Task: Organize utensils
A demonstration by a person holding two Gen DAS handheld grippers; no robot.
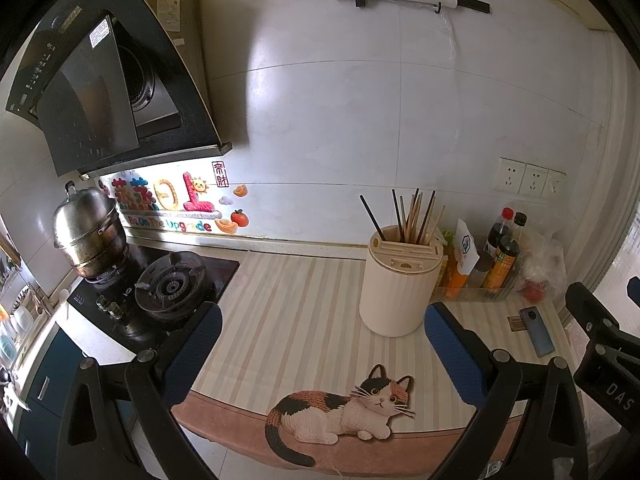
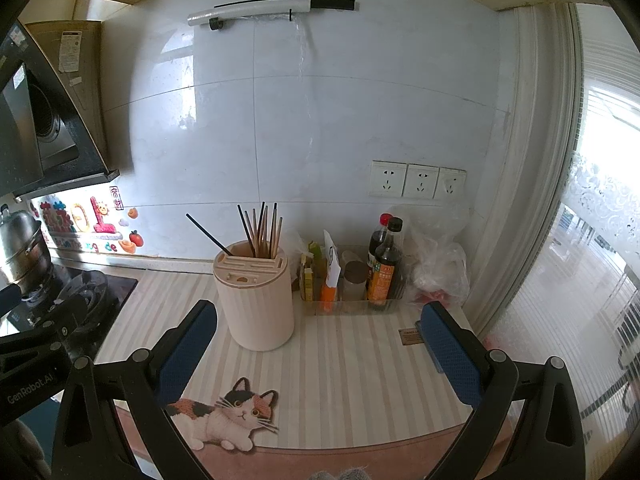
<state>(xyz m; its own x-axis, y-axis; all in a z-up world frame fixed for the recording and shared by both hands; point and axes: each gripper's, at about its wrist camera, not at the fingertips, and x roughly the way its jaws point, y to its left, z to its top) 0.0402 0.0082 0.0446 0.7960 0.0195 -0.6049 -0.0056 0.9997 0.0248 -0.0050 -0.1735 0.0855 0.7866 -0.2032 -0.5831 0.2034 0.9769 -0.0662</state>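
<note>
A cream utensil holder [image 1: 396, 280] stands on the striped cat mat [image 1: 304, 320], with several dark and wooden chopsticks [image 1: 412, 216] upright in its back slot. One black chopstick leans out to the left. The holder [image 2: 256, 296] and chopsticks [image 2: 262, 230] also show in the right wrist view. My left gripper [image 1: 324, 348] is open and empty, in front of the holder. My right gripper [image 2: 320, 348] is open and empty, in front and to the right of the holder.
A gas stove [image 1: 172, 284] with a steel pot [image 1: 88, 228] lies to the left under a range hood [image 1: 100, 80]. A clear tray of sauce bottles [image 2: 380, 264] and a plastic bag [image 2: 440, 256] stand against the wall on the right. A phone [image 1: 538, 330] lies on the mat.
</note>
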